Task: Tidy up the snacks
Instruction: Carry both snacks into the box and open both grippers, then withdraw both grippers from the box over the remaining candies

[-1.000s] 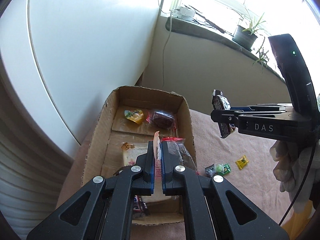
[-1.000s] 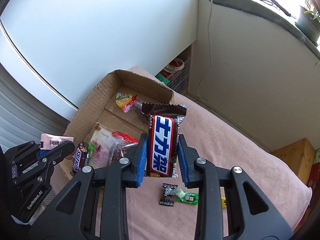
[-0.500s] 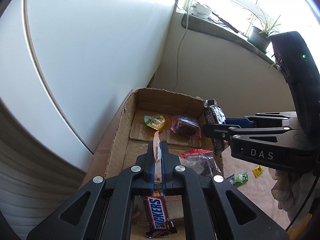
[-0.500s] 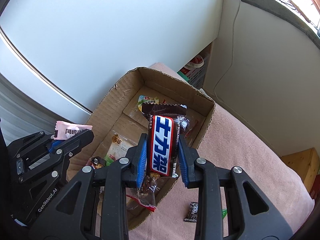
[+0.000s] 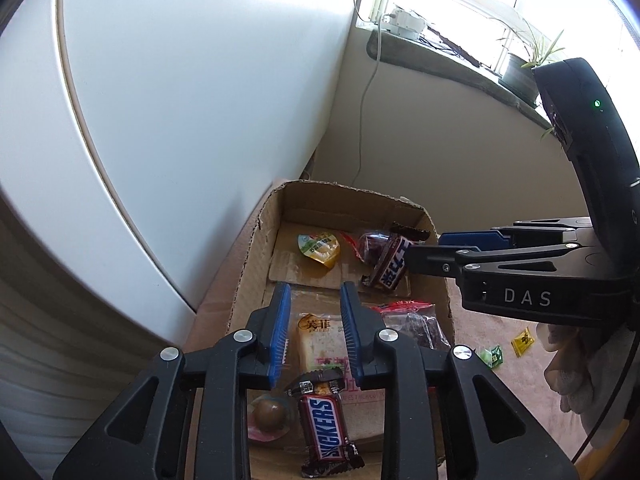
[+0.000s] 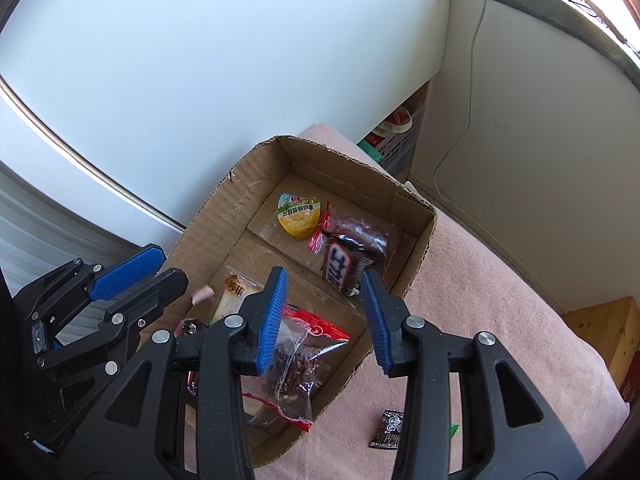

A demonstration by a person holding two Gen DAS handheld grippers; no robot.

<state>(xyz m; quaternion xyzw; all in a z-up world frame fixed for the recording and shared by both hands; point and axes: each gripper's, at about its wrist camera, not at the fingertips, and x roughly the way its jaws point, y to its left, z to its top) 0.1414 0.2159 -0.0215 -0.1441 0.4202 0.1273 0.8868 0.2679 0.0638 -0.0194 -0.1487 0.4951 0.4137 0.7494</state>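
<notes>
Snacks sit in the cardboard box [image 6: 416, 216] on the pink cloth [image 6: 500, 300]. The right gripper [image 6: 326, 308] has just been opening its jaws, and nothing is between them now; the chocolate bar [image 6: 340, 266] is just past its tips, over the far right part of the box. The left gripper [image 5: 314, 336] has also just been opening, with nothing between its jaws; a small pink candy [image 6: 201, 295] is in the air just right of it.
</notes>
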